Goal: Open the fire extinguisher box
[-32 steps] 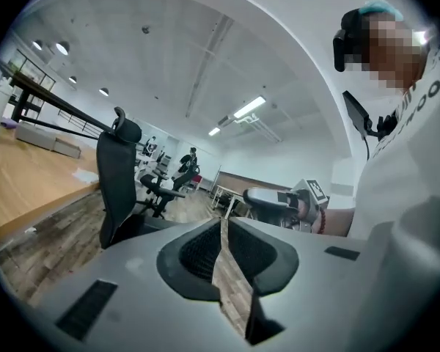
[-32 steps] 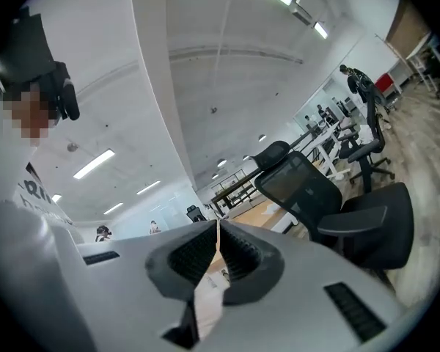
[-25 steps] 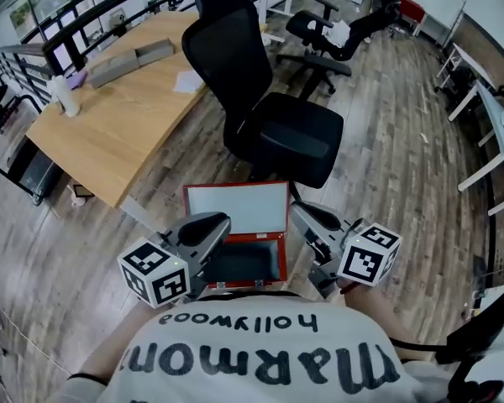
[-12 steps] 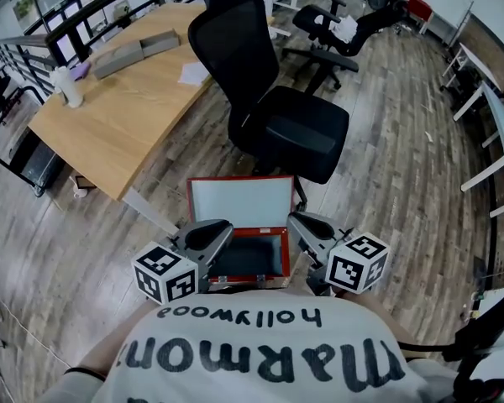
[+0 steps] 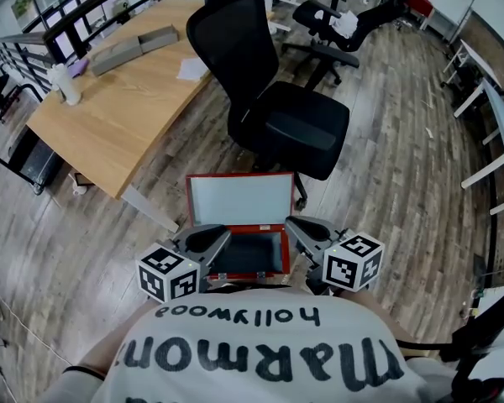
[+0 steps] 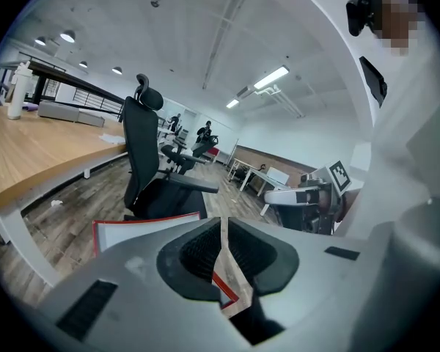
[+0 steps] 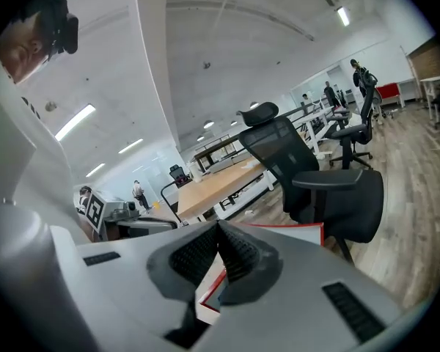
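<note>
The red fire extinguisher box (image 5: 273,257) lies on the floor in front of me, its white-lined lid (image 5: 239,198) standing up and the dark inside showing. My left gripper (image 5: 225,232) hovers over the box's left edge, and my right gripper (image 5: 291,223) over its right edge. Neither touches the box. In the left gripper view the left gripper (image 6: 221,223) has its tips together with nothing between them, and the lid (image 6: 139,231) shows beyond. In the right gripper view the right gripper (image 7: 218,226) is shut and empty, with the lid (image 7: 297,234) behind it.
A black office chair (image 5: 294,128) stands just behind the open lid. A wooden desk (image 5: 122,99) runs along the left, with its leg (image 5: 147,206) near the box. More chairs (image 5: 336,23) and white desks (image 5: 491,116) stand further off on the plank floor.
Both grippers have drawn slightly inward toward the box and toward me. The lid stays up as before.
</note>
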`<state>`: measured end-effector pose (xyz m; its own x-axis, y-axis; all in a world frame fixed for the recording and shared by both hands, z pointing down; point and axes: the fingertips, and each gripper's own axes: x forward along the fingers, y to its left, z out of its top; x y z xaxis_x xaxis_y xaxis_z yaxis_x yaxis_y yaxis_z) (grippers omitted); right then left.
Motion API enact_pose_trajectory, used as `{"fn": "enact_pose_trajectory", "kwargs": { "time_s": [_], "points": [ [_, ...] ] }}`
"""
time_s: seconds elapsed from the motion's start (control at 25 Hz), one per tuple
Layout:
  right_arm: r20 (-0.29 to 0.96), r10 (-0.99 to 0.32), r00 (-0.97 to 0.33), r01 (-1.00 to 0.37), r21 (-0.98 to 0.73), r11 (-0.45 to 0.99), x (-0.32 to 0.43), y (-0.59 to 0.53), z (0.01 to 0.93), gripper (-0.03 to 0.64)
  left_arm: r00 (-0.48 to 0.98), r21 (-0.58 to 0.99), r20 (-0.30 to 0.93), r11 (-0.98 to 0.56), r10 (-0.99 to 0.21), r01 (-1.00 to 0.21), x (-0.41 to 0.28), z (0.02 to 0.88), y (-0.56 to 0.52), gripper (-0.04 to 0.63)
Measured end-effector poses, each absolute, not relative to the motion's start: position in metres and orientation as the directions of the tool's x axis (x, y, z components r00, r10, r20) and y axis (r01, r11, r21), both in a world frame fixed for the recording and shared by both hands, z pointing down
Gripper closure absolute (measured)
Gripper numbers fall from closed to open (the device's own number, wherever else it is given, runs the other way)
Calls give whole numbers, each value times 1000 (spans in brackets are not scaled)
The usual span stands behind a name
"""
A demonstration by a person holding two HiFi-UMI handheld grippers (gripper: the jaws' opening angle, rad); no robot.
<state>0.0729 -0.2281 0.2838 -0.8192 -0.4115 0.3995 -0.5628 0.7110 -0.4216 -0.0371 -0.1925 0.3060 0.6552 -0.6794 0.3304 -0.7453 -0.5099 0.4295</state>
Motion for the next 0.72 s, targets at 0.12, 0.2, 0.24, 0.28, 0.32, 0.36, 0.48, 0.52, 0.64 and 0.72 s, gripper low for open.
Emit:
{"fn": "enact_pose_trajectory", "kwargs": {
  "time_s": [0.12, 0.2, 0.24, 0.28, 0.32, 0.36, 0.48, 0.52, 0.64, 0.72],
  "points": [
    [399, -409, -820, -560, -419, 714, 72, -229, 285, 607, 653, 429, 331, -508, -681, -747, -37, 307, -193, 561],
    [402, -408, -820, -560, -418, 715, 72, -229, 286, 607, 652, 428, 331, -507, -682, -748, -37, 308, -193, 561],
    [402, -407, -820, -560, -418, 715, 72, -229, 286, 607, 652, 428, 331, -507, -683, -748, -37, 308, -193, 561],
    [402, -407, -820, -560, -418, 715, 72, -229, 286, 607, 651, 427, 331, -507, -683, -749, -37, 308, -194, 561],
    [402, -406, -821, -559, -419, 715, 72, -230, 286, 607, 651, 427, 330, -507, -683, -749, -37, 307, -194, 561],
    [402, -406, -821, -559, -421, 714, 72, -230, 286, 607, 651, 427, 330, -506, -684, -749, -37, 306, -195, 561],
    [403, -406, -820, -561, -424, 711, 72, -231, 288, 607, 649, 428, 329, -504, -686, -750, -38, 307, -195, 561],
    [404, -406, -819, -562, -425, 710, 72, -231, 289, 607, 648, 428, 329, -504, -687, -751, -38, 308, -195, 561],
    [407, -405, -819, -562, -425, 710, 71, -231, 292, 607, 647, 429, 328, -502, -688, -751, -39, 309, -195, 561],
    [409, -403, -818, -562, -423, 711, 71, -232, 293, 607, 647, 430, 326, -502, -689, -750, -38, 311, -196, 561]
  ]
}}
